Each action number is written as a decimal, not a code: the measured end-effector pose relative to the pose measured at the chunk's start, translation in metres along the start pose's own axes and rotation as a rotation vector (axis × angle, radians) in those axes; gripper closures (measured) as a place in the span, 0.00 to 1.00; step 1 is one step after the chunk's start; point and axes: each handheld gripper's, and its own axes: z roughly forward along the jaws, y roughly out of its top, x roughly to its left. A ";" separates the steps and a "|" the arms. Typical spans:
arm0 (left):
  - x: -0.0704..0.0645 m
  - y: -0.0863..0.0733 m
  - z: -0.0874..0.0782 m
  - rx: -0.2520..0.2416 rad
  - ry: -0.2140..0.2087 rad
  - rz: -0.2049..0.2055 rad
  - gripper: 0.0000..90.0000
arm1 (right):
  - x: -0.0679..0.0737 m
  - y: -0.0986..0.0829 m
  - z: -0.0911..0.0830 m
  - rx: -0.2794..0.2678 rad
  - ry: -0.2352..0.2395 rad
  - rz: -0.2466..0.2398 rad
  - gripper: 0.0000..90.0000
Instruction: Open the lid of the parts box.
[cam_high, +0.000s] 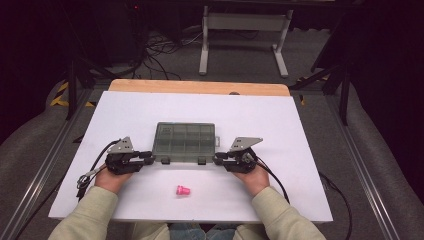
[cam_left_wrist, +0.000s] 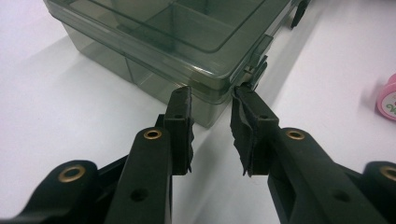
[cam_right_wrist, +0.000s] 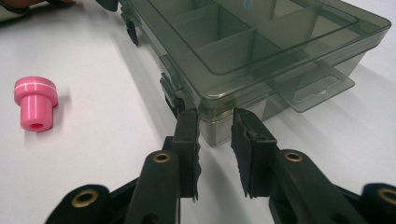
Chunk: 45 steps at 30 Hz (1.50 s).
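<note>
Two grippers, left gripper and right gripper, jaws apart, flanked the smoky translucent plastic compartment box's near corners.

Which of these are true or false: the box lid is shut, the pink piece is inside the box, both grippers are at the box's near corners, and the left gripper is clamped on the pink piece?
1. The lid of the box is shut. True.
2. The pink piece is inside the box. False: it lies on the white table, nearer the person than the box.
3. Both grippers are at the box's near corners. True: the left gripper and the right gripper each stand at one.
4. The left gripper is clamped on the pink piece. False: its jaws are open at the box's corner.
</note>
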 end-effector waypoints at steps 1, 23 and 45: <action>0.000 0.000 0.000 0.000 0.000 0.000 0.77 | 0.000 0.000 0.000 0.000 -0.001 0.000 0.81; -0.004 0.003 -0.008 -0.052 0.011 0.035 0.91 | 0.001 0.003 -0.004 -0.043 0.008 0.002 0.90; -0.002 0.007 -0.008 -0.238 -0.020 0.010 1.00 | 0.002 0.010 -0.006 -0.189 -0.002 0.035 1.00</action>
